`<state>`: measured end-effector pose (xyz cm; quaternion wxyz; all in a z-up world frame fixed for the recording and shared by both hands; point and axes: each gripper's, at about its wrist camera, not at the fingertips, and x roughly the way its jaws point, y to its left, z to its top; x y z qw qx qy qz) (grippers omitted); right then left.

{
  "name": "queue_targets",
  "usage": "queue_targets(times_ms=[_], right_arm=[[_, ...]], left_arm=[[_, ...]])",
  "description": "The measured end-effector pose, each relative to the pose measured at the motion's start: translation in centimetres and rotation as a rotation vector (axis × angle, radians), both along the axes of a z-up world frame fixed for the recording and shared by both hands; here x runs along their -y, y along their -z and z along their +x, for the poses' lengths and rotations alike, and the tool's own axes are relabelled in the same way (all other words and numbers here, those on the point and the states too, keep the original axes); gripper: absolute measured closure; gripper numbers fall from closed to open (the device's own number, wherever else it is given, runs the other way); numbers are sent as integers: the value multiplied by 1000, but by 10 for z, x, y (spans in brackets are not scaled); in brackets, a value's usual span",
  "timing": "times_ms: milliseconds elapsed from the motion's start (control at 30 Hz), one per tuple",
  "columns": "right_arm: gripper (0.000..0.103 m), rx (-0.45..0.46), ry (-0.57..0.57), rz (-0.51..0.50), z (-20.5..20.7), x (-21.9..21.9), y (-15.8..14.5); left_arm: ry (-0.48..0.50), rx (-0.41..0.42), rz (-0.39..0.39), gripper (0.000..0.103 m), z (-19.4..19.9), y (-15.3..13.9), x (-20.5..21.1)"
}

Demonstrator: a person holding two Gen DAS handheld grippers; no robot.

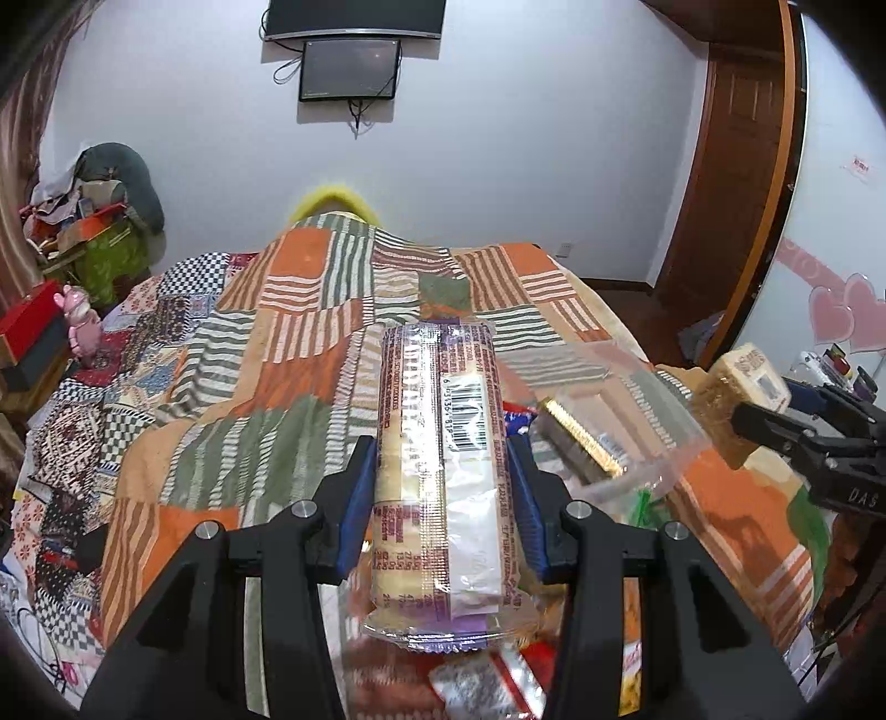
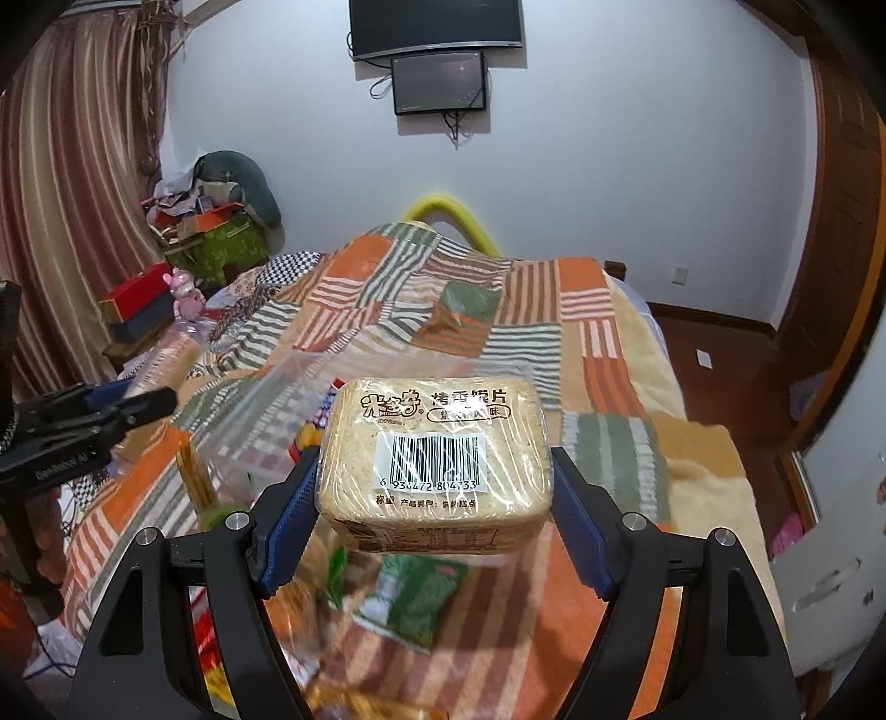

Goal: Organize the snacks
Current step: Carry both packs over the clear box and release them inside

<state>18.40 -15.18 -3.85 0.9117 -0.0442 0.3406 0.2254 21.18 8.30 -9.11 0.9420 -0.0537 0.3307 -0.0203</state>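
Left gripper (image 1: 443,476): clamps biscuit roll (image 1: 440,443), long axis along the fingers.
Right gripper (image 2: 434,515): grips toast pack (image 2: 434,459) crosswise.
Bin (image 1: 620,410): between both, nearer right.

The snacks lying on the bed under the biscuit roll (image 1: 440,476) are a blur, so their names cannot be read. A red and silver packet (image 1: 487,684) at the bottom is smeared too. The print on the roll is too small to read. The clear bag (image 1: 626,421) hides part of the gold-edged snack (image 1: 581,443) inside it.

In the right wrist view, the green packet (image 2: 415,598) under the bread pack (image 2: 434,465) is fuzzy. More wrappers (image 2: 310,653) beside it are blurred and partly hidden behind the black arm of the right gripper (image 2: 434,515). The top screen (image 2: 437,25) is cut off by the picture's edge.
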Motion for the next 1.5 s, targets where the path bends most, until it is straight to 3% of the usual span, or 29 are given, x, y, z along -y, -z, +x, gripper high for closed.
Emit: queue_targets(times_ms=[300,633,867,1000,1233,1500], right_arm=[[28,-43,-37,-5,30,-28,19],[28,-152,-63,-23,58,-45,48],[28,-175,-79,-71,58,-50,59],[27,-184,-90,-81,58,-48,60],[28,-91,-87,-111,44,-42,36],[27,-28,-79,-93,19,-22,8]], left_arm=[[17,-35,-15,58,45,16,1],[35,-113,-40,58,78,39,3],[40,-162,-5,58,89,53,10],[47,-159,3,57,85,53,13],[52,-126,9,57,69,35,12],[61,-71,47,48,20,9,12]])
